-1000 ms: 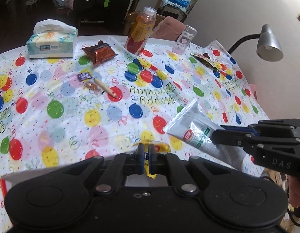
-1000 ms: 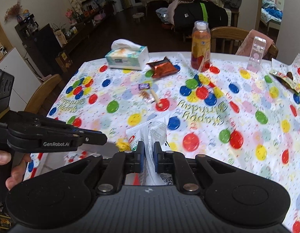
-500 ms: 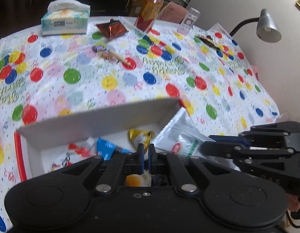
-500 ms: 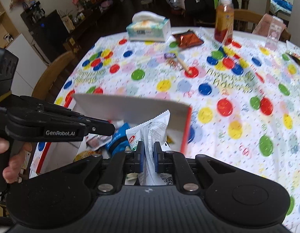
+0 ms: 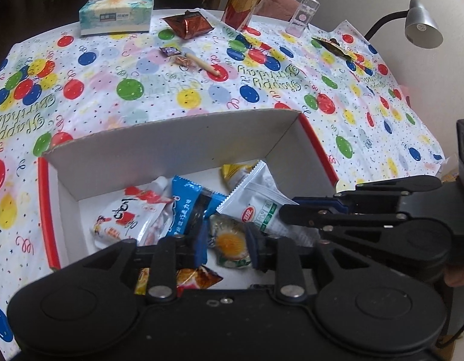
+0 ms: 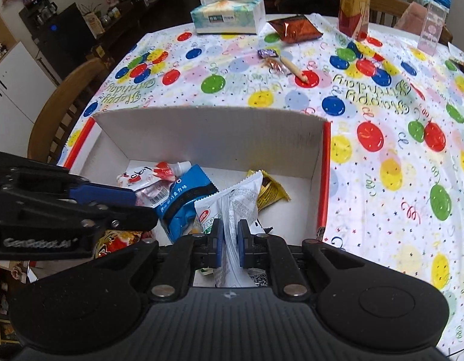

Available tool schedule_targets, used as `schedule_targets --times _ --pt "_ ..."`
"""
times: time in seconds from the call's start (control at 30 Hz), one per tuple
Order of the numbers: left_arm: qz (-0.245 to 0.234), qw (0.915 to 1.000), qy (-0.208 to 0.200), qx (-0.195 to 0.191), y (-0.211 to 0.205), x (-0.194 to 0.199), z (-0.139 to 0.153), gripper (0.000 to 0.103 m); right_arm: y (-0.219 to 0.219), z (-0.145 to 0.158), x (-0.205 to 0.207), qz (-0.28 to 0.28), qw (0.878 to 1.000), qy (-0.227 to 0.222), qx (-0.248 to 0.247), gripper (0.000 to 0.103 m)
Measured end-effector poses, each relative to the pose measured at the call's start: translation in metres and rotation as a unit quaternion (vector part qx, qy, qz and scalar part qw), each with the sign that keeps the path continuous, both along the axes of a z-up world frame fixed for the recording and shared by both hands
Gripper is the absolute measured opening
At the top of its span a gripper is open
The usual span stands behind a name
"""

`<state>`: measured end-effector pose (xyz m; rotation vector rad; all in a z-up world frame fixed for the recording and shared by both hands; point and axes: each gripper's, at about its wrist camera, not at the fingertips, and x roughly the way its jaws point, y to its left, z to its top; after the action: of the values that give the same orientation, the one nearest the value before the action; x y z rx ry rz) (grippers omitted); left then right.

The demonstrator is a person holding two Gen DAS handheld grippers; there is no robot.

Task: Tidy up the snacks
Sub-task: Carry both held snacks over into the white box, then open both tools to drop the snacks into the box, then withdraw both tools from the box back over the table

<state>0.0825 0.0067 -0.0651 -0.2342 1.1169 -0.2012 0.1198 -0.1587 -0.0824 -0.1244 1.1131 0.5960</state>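
Note:
A white cardboard box (image 5: 171, 147) (image 6: 216, 132) with red outer sides stands at the table's near edge. Inside lie a red-and-white pouch (image 5: 123, 216), a blue packet (image 5: 186, 207) (image 6: 183, 198) and a yellow packet (image 5: 235, 171) (image 6: 271, 192). My left gripper (image 5: 227, 245) (image 6: 144, 207) hangs open over the box, with an egg-print snack (image 5: 232, 242) lying just below its fingers. My right gripper (image 6: 230, 240) (image 5: 287, 209) is shut on a white snack packet (image 6: 241, 198) (image 5: 256, 201), whose top points into the box.
On the balloon tablecloth behind the box are small candies and a stick (image 5: 183, 57), a red-brown foil bag (image 5: 188, 24), a tissue box (image 5: 114, 18), an orange drink bottle (image 5: 244, 0) and a clear container (image 5: 302, 15). A desk lamp (image 5: 421, 30) stands right, a wooden chair (image 6: 60, 111) left.
Both grippers have come back and down over the box. The left gripper, shut on a small snack before, has opened and the snack lies in the box. The right still grips the white packet.

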Motion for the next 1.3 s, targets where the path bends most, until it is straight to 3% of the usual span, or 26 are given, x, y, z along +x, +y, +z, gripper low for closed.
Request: schedule_targets --times 0.2,0.47,0.9,1.3 --pt "-0.001 0.9999 -0.011 0.013 0.001 -0.005 0.001 0.064 0.001 -0.008 0.0 -0.011 1.0 0.007 0.0 0.01" --pt "-0.003 0.9994 -0.027 0.023 0.003 -0.01 0.006 0.08 -0.002 -0.008 0.0 -0.019 1.0 0.014 0.01 0.011" --pt "-0.006 0.9978 -0.06 0.028 0.01 -0.017 0.022 0.092 -0.01 0.013 -0.012 -0.021 1.0 0.004 0.019 0.012" --pt "-0.019 0.9919 -0.118 0.042 0.008 -0.028 0.058 0.098 -0.021 0.075 -0.035 -0.012 0.996 -0.062 0.061 0.012"
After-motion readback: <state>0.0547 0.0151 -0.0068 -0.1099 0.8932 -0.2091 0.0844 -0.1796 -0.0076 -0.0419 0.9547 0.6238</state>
